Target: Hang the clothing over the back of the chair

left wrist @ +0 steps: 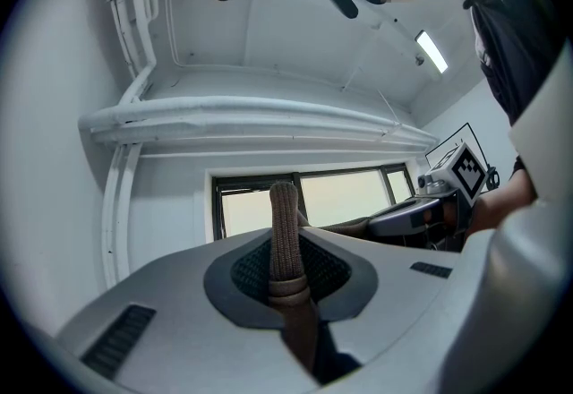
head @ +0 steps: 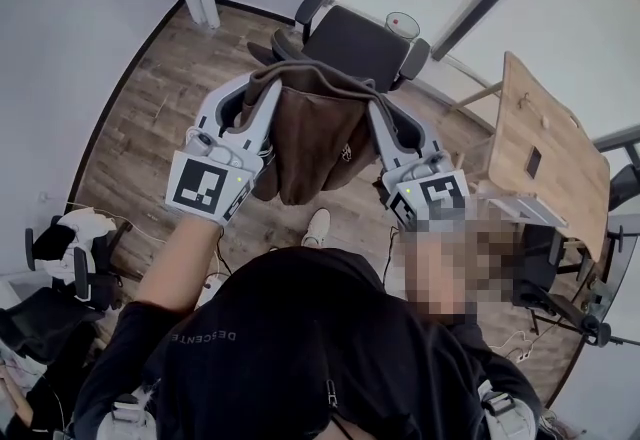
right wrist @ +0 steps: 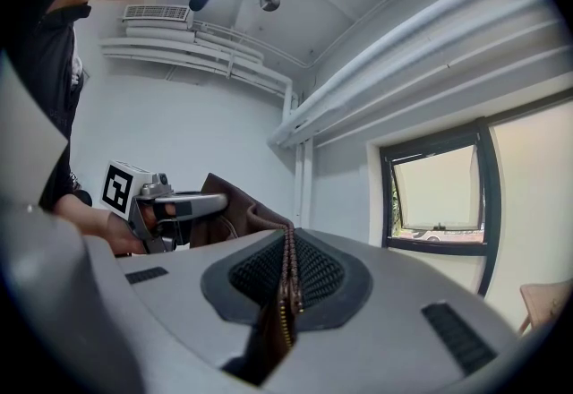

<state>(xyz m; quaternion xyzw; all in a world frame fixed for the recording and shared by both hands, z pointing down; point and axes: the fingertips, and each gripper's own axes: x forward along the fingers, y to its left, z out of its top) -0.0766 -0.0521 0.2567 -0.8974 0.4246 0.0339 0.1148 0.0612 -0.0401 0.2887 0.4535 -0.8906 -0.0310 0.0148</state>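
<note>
A brown jacket (head: 305, 143) hangs in the air between my two grippers, in front of a black office chair (head: 352, 43) that stands farther off by the window wall. My left gripper (head: 262, 91) is shut on the jacket's ribbed brown edge (left wrist: 285, 235), which stands up between its jaws. On the jacket's zipper edge (right wrist: 288, 280) my right gripper (head: 377, 113) is shut. Each gripper view shows the other gripper across the cloth. The jacket covers part of the chair's seat from the head view.
A wooden table (head: 545, 143) stands at the right, with a glass bowl (head: 402, 24) near the chair's far side. Dark chairs and white things sit at the lower left (head: 60, 258). The floor is wood planks (head: 150, 128). A white shoe (head: 317, 226) shows below the jacket.
</note>
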